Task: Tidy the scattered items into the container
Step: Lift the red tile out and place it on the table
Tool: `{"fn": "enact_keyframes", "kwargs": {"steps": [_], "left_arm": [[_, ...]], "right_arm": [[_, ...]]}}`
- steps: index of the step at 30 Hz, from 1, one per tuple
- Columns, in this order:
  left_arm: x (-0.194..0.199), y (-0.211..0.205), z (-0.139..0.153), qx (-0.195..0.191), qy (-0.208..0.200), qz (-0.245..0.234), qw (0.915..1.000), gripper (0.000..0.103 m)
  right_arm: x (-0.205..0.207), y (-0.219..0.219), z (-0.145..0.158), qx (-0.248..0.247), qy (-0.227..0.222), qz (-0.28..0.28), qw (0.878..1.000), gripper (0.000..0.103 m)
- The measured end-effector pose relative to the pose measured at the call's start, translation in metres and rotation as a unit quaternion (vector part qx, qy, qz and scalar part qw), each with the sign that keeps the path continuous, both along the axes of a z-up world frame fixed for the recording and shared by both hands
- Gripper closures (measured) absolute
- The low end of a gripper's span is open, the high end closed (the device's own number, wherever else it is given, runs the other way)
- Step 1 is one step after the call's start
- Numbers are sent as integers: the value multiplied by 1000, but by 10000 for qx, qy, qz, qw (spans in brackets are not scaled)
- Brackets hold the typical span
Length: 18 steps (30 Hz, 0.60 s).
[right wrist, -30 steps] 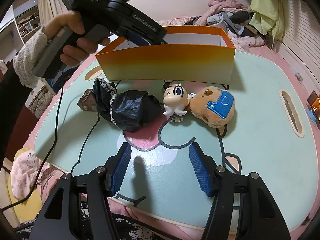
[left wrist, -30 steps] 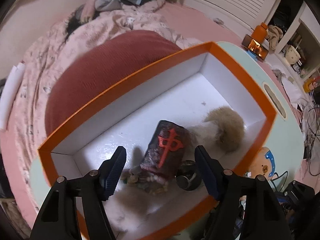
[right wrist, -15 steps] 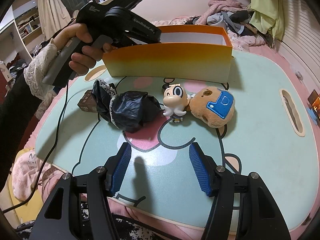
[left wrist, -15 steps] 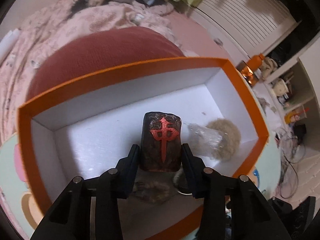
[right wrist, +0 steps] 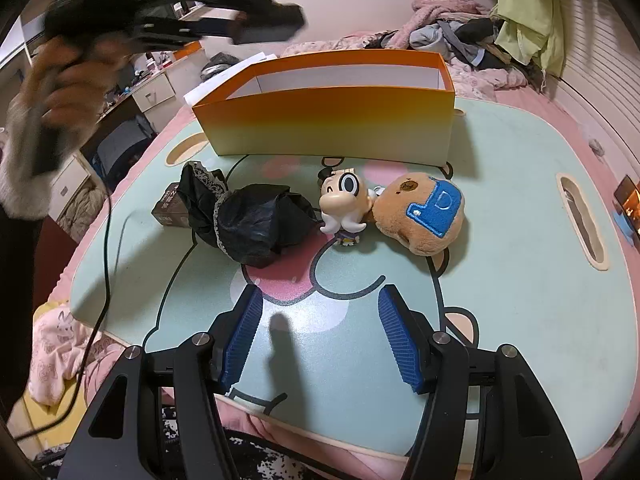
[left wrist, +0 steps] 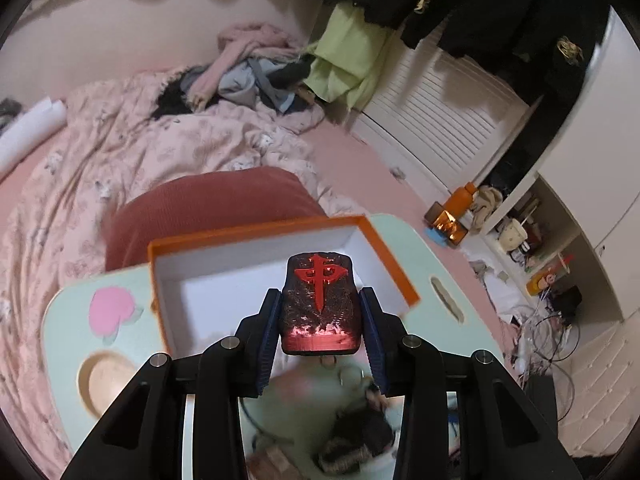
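Observation:
A dark block with a red character (left wrist: 320,304) sits between the blue pads of my left gripper (left wrist: 320,292), whose jaws are still closing on it and press its sides. It hangs above the near rim of the orange box (left wrist: 256,236), white inside. In the right wrist view the left gripper (right wrist: 240,28) is a blur above the box (right wrist: 328,120). My right gripper (right wrist: 320,290) stands open over the mint table (right wrist: 500,280) with nothing in it. Beyond it lie a black bag (right wrist: 260,220), a figurine (right wrist: 344,204), a brown plush (right wrist: 424,216) and a small brown carton (right wrist: 170,208).
A red cushion (left wrist: 208,208) and a pink quilt lie behind the box. A black cable (right wrist: 108,260) hangs from the left hand (right wrist: 60,80) across the table's left edge. Shelves with clutter stand at the right. The table has a slot handle (right wrist: 580,220).
My left gripper closed on the red-character block inside the box, then rose and pulled back with it above the box's near side. The right gripper has not moved.

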<state>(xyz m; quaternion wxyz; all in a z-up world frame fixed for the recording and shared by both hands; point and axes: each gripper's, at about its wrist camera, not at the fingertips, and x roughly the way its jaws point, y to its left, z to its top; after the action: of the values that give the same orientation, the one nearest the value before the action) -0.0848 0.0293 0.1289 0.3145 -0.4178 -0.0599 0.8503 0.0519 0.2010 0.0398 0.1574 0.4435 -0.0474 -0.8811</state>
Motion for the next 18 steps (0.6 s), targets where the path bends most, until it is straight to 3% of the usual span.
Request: {"fn": "enact_keyframes", "kwargs": {"steps": [6,14,15,17,18], "left_arm": [[47,-7,-47,-153,-109,196,9996,66],[54,11,-88,-844,19,546,9949,64],[59,11,-86,-840,108,578,9947,60],[67,6,-82,-749,236,638,9949,28],[75,-1,-76,-635,369,749,9945,22]], "right_arm": [[-2,1,1,-12,-10,-9,10000,42],[-1,0,1,35,1,-6,10000,42],[0,0,1,34,1,-8,10000,42],[0,0,1,35,3,-10,10000,42],[0,0,1,37,5,-10,10000,42]]}}
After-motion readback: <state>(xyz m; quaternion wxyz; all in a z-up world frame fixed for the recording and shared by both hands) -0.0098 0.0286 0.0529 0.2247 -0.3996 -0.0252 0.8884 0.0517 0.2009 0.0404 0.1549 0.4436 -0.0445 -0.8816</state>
